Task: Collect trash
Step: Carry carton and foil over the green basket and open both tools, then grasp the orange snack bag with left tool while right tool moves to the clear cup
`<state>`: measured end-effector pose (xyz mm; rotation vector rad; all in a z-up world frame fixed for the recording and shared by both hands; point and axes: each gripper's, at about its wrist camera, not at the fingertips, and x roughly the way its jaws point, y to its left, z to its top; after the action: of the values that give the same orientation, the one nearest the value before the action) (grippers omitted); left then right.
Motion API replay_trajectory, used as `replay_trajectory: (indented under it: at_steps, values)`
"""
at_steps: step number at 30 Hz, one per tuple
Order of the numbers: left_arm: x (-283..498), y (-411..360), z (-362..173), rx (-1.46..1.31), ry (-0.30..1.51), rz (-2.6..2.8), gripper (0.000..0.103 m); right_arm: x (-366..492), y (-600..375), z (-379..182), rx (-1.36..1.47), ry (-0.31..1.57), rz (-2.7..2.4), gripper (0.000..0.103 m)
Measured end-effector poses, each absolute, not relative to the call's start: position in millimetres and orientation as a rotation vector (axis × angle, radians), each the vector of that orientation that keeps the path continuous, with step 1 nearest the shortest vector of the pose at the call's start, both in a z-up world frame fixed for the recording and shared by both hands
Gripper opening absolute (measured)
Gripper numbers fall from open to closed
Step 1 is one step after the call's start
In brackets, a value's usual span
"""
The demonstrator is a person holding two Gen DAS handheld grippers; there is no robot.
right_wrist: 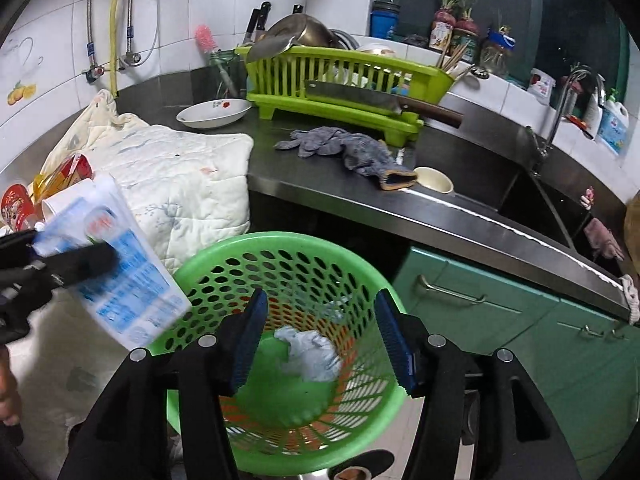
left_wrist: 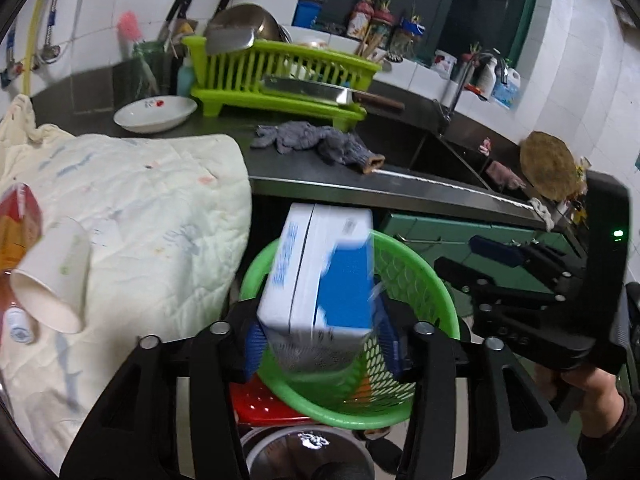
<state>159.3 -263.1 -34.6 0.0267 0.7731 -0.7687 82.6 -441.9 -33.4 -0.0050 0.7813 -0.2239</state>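
Note:
My left gripper is shut on a blue and white carton and holds it above the rim of a green perforated basket. The carton also shows at the left of the right wrist view, over the basket's left rim. My right gripper is open and empty above the basket's mouth. A crumpled pale tissue lies in the basket's bottom. A white paper cup lies on its side on a cream quilted cloth, beside a red and orange packet.
A dark steel counter carries a grey rag, a white bowl and a lime dish rack with a cleaver. A sink is to the right. Green cabinet doors stand behind the basket.

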Motion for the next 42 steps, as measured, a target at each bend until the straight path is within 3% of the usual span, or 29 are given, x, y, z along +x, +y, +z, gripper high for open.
replay_trajectory:
  at_steps: [3,20,38,42]
  values:
    - [159.1,-264.0,-38.2,0.022,0.778,-0.761,0.063,79.7,-443.3,-31.7,0.002,0.777,-0.225,0.056]
    - [135.4,-164.0,-1.3,-0.013,0.685,-0.577,0.063,88.8,-359.9,-7.9,-0.030,0.703,-0.035,0.069]
    - [114.5,8.4,20.4,-0.094,0.665,-0.099,0.063,102.7,-260.7,-4.0,-0.096,0.694,0.199,0.070]
    - [116.3,59.0,20.8,-0.145,0.654,0.049,0.070,106.0,-242.0,-4.3,-0.113,0.694,0.241,0.070]
